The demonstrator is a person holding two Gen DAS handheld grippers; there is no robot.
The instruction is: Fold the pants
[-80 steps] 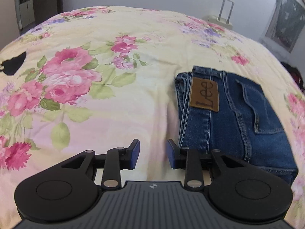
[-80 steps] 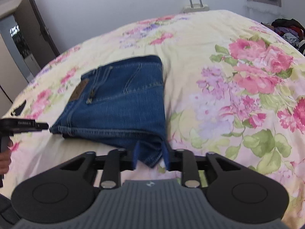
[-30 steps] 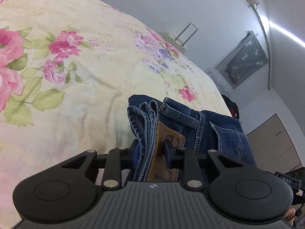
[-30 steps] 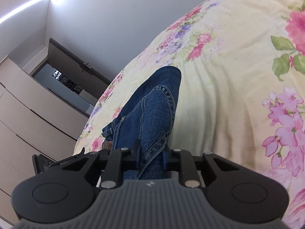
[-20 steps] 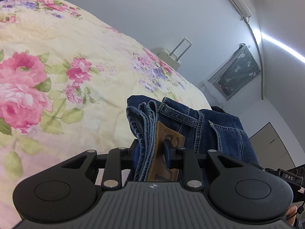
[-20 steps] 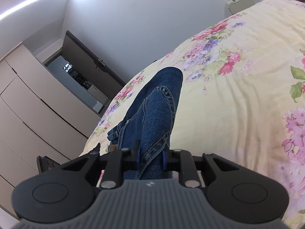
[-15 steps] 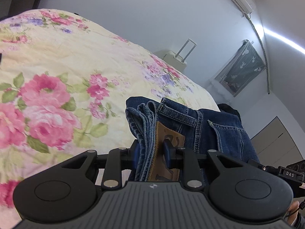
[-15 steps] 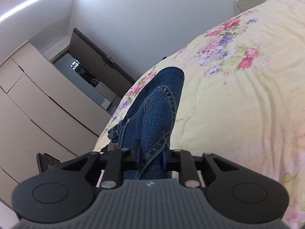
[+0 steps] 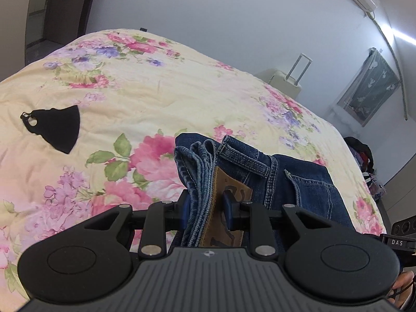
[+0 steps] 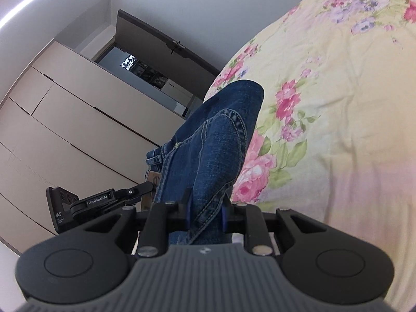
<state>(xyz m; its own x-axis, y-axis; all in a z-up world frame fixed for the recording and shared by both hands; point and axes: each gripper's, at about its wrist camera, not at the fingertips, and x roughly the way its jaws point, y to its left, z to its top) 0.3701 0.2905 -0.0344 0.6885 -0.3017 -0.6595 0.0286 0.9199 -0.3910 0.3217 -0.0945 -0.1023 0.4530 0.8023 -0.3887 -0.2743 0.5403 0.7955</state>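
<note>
The folded blue jeans [image 9: 293,179] are held up off the floral bedspread [image 9: 145,98] by both grippers. My left gripper [image 9: 206,208] is shut on the stacked waistband layers at the brown leather patch [image 9: 228,192]. My right gripper [image 10: 206,209] is shut on the jeans [image 10: 218,140] at the opposite folded edge. In the right wrist view the left gripper's body [image 10: 104,200] shows at the left, at the far end of the jeans. The right gripper's edge shows at the far right of the left wrist view [image 9: 400,234].
A black face mask [image 9: 56,126] lies on the bedspread at the left. A suitcase [image 9: 286,80] stands beyond the bed by the wall. Beige wardrobe doors [image 10: 65,119] and a dark doorway [image 10: 153,65] are on the left side in the right wrist view. Dark clothes [image 9: 361,153] lie off the bed's right.
Both grippers closed on the jeans and lifted them off the bed. Over the last second both views have swung left across the bed with the jeans still held.
</note>
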